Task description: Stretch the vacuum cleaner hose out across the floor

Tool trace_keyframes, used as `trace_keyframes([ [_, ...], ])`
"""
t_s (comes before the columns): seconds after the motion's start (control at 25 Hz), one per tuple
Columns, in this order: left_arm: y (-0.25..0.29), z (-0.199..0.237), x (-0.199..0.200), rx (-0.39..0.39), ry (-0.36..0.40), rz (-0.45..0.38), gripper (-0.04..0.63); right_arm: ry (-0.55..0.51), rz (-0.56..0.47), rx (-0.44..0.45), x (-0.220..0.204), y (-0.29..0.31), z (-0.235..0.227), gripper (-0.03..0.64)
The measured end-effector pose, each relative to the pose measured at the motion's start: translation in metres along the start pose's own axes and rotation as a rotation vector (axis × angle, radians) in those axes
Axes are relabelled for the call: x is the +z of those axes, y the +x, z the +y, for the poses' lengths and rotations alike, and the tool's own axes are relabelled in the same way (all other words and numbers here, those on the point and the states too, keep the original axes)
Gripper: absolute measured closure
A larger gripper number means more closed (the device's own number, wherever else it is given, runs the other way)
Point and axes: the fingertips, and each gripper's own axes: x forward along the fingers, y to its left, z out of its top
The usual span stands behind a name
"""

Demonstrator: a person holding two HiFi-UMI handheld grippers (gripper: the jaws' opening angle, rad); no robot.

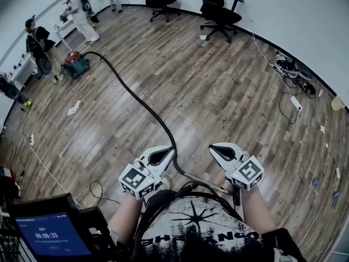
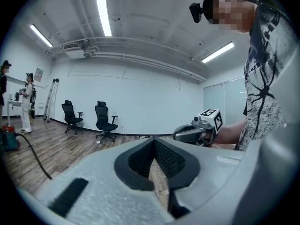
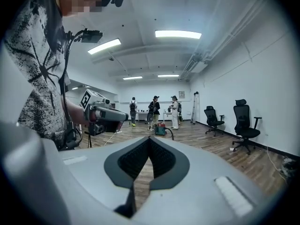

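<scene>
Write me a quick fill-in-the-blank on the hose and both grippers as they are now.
The left gripper and the right gripper both have their jaws ____.
The black hose lies on the wooden ____, in neither gripper.
____ office chairs stand beyond it.
Missing words: shut; floor; two.

Person, bottom centre of head view: white short-sleeved T-shirt (image 1: 202,228), black splatter print, black lettering. Black cables (image 3: 65,78) run down chest. Black head camera (image 2: 199,8), upper right of left gripper view. Left gripper (image 1: 170,150), right gripper (image 1: 212,147): pale grey shells, black ribbed pads. Left marker cube (image 1: 136,180), right marker cube (image 1: 250,172): white, black squares.
</scene>
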Motion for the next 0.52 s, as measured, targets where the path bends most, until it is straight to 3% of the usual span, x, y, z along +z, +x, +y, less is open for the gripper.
trace_keyframes([
  [0.52, -0.003, -0.006, -0.014, -0.004, -0.011, 0.028, 0.595, 0.002, 0.011, 0.012, -0.001, 0.006, 0.010, 0.611],
])
